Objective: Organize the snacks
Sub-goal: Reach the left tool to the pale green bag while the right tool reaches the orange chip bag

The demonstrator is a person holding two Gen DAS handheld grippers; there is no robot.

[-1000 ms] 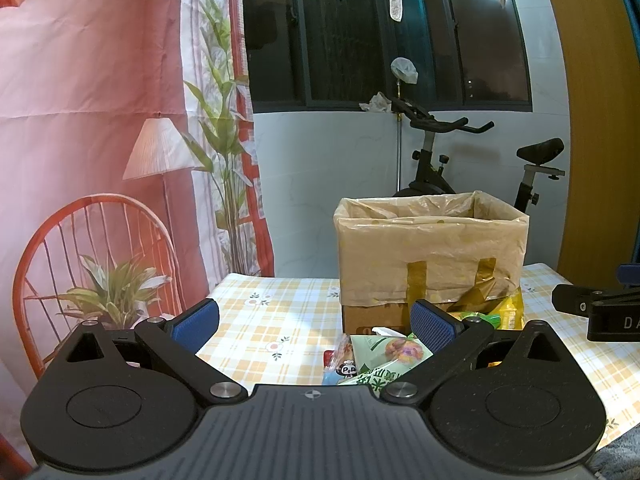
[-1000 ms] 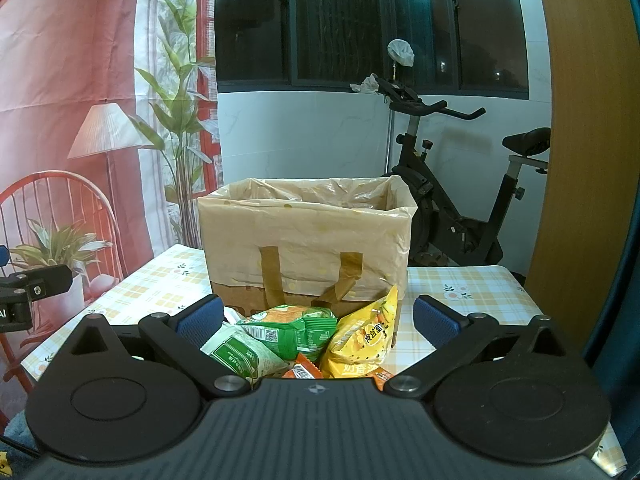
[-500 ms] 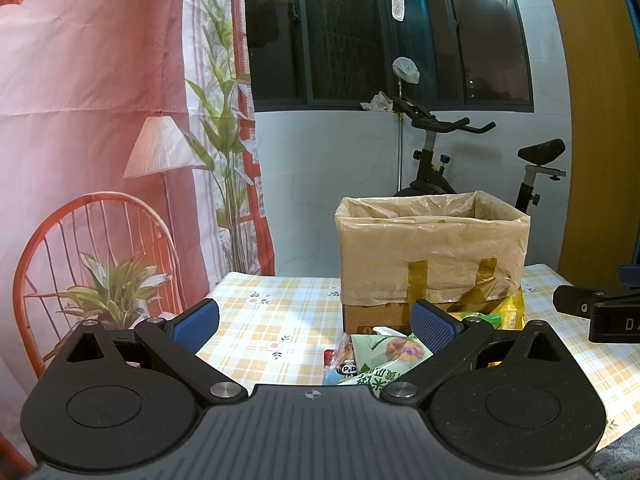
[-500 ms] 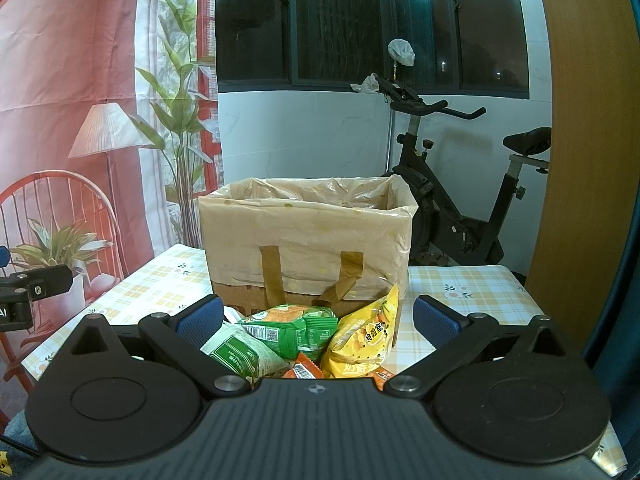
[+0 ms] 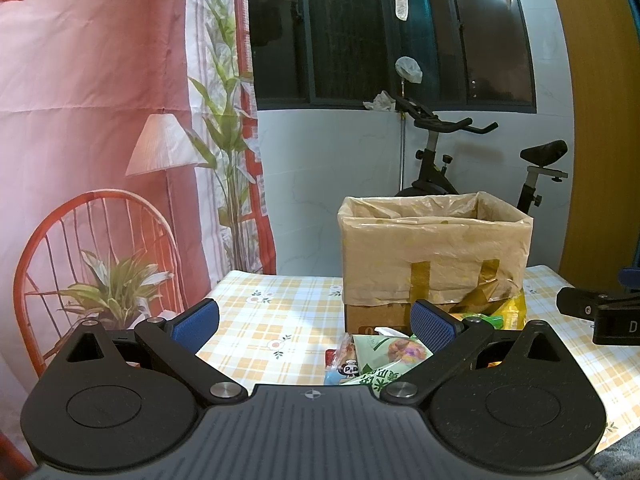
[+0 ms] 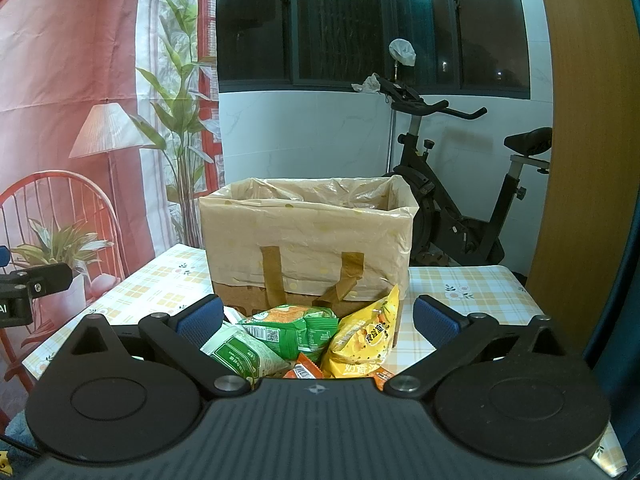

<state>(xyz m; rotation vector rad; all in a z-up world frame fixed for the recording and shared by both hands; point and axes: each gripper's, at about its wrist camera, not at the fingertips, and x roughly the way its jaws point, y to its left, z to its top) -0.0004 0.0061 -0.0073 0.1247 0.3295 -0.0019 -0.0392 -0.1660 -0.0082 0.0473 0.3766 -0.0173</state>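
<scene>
The left gripper (image 5: pixel 314 322) and right gripper (image 6: pixel 318 318) are hovering level above the yellow-checked tablecloth (image 5: pixel 256 332), side by side, both with jaws spread wide and holding nothing. Crinkly green, yellow and orange snack packets (image 6: pixel 308 336) are lying heaped against the plastic-lined cardboard box (image 6: pixel 308 240).

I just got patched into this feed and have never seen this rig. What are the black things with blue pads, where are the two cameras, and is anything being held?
A person carries one hand-held gripper in each hand; a camera on each looks forward along its fingers. The left hand-held gripper and the right hand-held gripper are both open and empty. On the yellow checked tablecloth stands a cardboard box lined with a tan plastic bag. Snack packets lie loose in front of it, among them a green noodle packet and a yellow chip bag.
</scene>
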